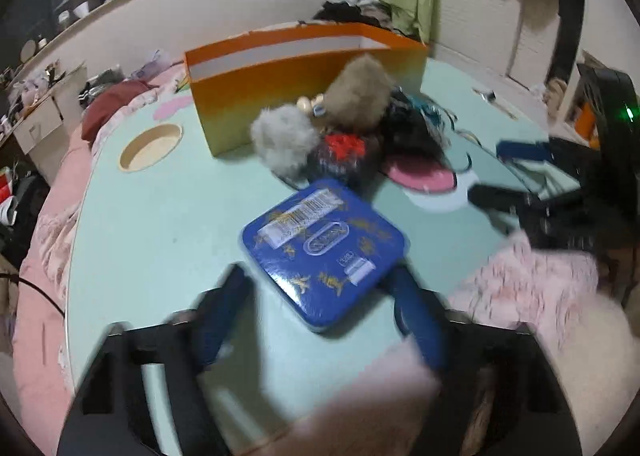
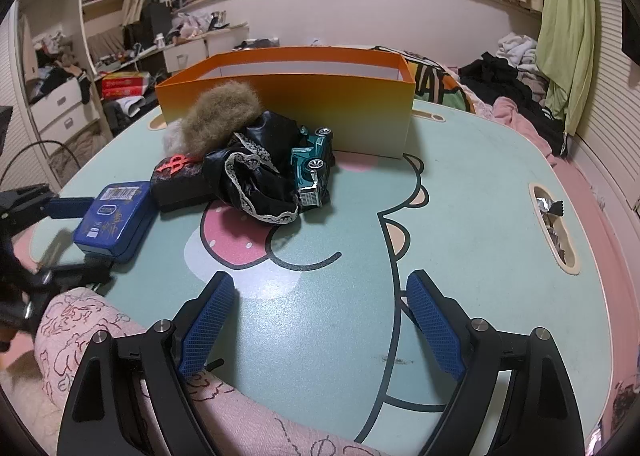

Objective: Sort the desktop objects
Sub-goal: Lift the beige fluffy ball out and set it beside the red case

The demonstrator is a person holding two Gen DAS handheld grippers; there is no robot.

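Here, my left claw (image 1: 320, 288) spread wide around blue tin (image 1: 324, 252), no grip; tin stiff, slick: pinch side walls. Right claw (image 2: 320, 296) open, empty.

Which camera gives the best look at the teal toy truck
The right wrist view. There the teal toy truck lies tipped beside the black lace cloth, its grille and wheels plain, in front of the orange box. In the left wrist view only blurred teal bits show behind the pile.
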